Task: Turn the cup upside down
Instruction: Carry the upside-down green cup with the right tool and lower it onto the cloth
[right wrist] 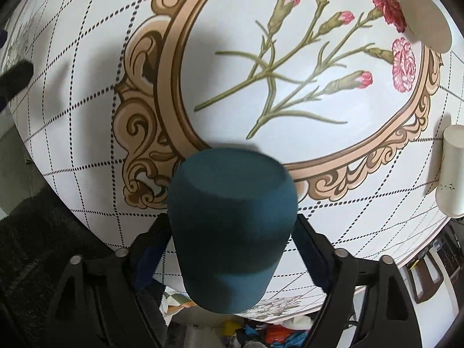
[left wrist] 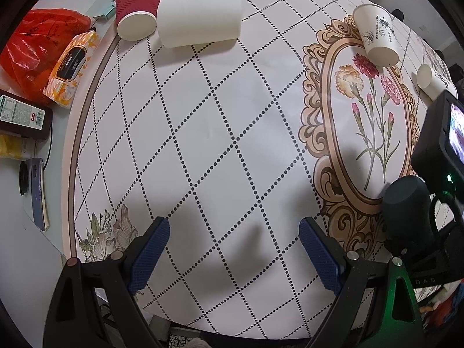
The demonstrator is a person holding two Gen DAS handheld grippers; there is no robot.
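1. Cup (right wrist: pixel 232 226), dark teal, is what we find clamped in the right claw (right wrist: pixel 232 249); both blue-padded fingers press its sides. Its flat closed end points away from the camera, toward the tabletop (right wrist: pixel 87 133). We cannot tell whether it touches the surface. The picture is somewhat blurred at the cup's upper edge.
2. In the left wrist view we see the same cup (left wrist: pixel 406 203) at the right edge, under the right claw's black body, over the ornate printed border of the cloth.
3. Left claw (left wrist: pixel 235 249) is spread wide with nothing between its fingers; we note only the dotted diamond pattern and its shadow beneath.
4. Beyond the cup, we record a printed oval frame (right wrist: pixel 174 58) with carnations on the tabletop covering.
5. At the right of the right wrist view stands a white paper cup (right wrist: pixel 452 171), rim down. Farther off, a second white cup (right wrist: pixel 426 17) lies tilted near the red carnation.
6. At the far side of the left wrist view, a large white cup (left wrist: pixel 200 20) lies on its side. Just beside it, touching or nearly so, is a red ribbed cup (left wrist: pixel 136 11), tipped with its open mouth toward the camera.
7. Off the cloth's left edge we note a red plastic bag (left wrist: pixel 40 46), an orange tissue pack (left wrist: pixel 71 66) and a dark labelled packet (left wrist: pixel 23 116).
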